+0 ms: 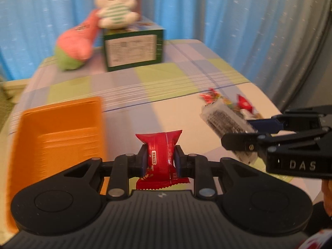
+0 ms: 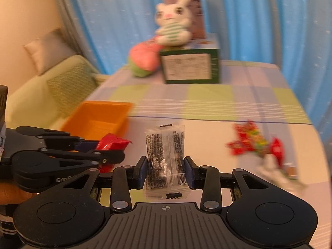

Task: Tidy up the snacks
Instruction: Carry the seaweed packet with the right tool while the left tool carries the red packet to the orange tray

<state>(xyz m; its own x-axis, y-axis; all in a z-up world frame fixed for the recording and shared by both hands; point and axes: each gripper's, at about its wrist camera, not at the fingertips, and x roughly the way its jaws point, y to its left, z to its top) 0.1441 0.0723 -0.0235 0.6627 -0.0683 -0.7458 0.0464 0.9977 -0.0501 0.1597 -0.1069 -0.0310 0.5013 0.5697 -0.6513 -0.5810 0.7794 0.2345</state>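
My left gripper (image 1: 159,159) is shut on a red snack packet (image 1: 160,155) and holds it above the table, just right of the orange bin (image 1: 60,132). My right gripper (image 2: 166,168) is shut on a clear packet with black print (image 2: 165,157). In the left wrist view that packet (image 1: 224,120) and the right gripper (image 1: 244,132) show at the right. In the right wrist view the left gripper (image 2: 103,151) with the red packet (image 2: 113,143) sits at the left, by the orange bin (image 2: 97,120). A pile of loose snacks (image 2: 259,143) lies on the table at the right.
A green box (image 1: 133,47) with a white bunny plush (image 1: 116,4) on top and a pink and green plush (image 1: 75,45) stand at the table's far side. Blue curtains hang behind. A green sofa (image 2: 49,91) with a cushion is left of the table.
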